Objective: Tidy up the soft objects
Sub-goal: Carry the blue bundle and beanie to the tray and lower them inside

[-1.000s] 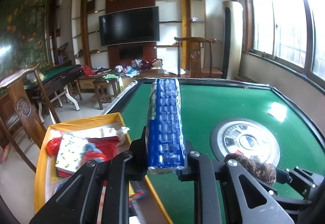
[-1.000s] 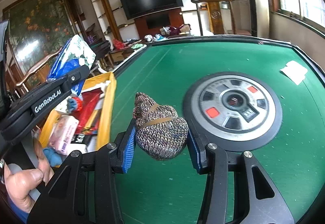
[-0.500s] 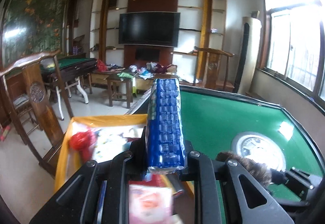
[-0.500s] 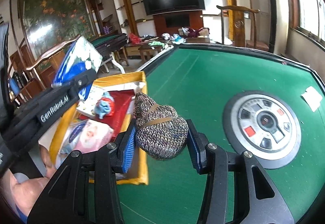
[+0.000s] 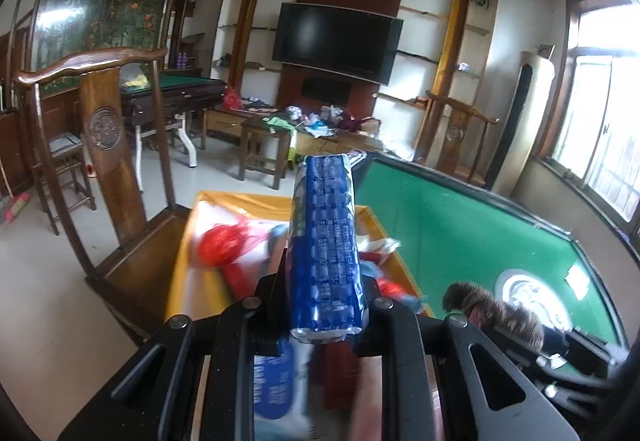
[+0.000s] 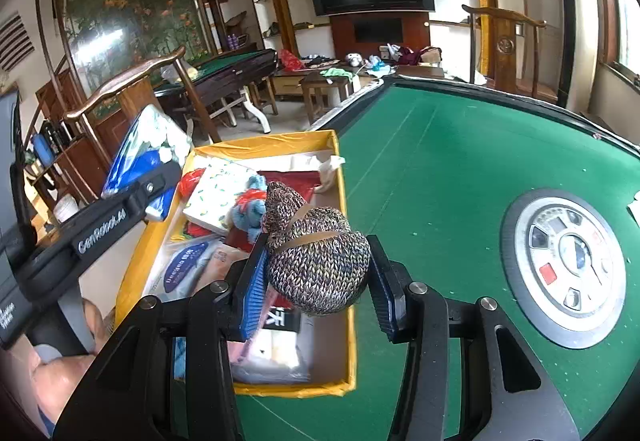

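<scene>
The left gripper (image 5: 326, 305) clamps a blue tissue pack (image 5: 326, 241) above the yellow box (image 6: 140, 253); the right gripper (image 6: 316, 281) clamps a knitted bundle (image 6: 318, 265) over the same box.

A blue plastic tissue pack (image 5: 326, 257) stands on end above the yellow box (image 6: 132, 265); a mottled knitted bundle (image 6: 318, 265) (banded with elastic) hangs over the box's right rim.

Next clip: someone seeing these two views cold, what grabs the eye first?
Probably the blue tissue pack standing upright, pinched in the left tongs, right in the middle of the left wrist view. Next, the knitted bundle tied with bands, gripped in the right tongs above the near end of the yellow box. That box, stuffed with packets and a blue plush, sits on the green table.
</scene>
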The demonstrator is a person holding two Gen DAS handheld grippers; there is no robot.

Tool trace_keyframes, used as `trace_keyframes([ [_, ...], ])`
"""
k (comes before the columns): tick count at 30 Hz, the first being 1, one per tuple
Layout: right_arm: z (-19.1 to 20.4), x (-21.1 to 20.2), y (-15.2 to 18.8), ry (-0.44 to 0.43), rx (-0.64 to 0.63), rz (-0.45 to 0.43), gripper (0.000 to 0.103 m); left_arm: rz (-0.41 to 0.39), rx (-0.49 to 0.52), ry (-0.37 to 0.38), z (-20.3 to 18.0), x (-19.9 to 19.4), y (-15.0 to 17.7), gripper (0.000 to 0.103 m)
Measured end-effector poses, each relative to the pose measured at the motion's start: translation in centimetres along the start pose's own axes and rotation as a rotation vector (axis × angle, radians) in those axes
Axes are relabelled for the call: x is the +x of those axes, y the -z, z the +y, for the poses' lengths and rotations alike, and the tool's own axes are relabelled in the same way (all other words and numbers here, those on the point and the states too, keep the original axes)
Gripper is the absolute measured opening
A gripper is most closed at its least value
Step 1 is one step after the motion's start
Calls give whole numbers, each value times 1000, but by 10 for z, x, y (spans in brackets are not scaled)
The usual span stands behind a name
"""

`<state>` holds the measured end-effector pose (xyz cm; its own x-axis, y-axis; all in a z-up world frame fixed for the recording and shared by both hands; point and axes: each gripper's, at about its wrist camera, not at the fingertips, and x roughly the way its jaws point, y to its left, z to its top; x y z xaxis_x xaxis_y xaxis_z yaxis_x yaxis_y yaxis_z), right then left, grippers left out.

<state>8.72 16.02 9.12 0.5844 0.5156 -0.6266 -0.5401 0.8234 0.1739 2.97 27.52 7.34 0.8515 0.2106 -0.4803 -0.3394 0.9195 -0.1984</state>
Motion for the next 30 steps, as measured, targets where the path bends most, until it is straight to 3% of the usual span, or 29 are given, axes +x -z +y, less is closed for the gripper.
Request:
trace_keyframes([
  [14, 20, 59, -20, -51, -12, 90, 46, 130, 67, -87, 5, 25, 15, 20],
  [30, 37, 96, -36, -43, -43, 111, 46, 136, 95, -109, 1, 27, 16, 20],
])
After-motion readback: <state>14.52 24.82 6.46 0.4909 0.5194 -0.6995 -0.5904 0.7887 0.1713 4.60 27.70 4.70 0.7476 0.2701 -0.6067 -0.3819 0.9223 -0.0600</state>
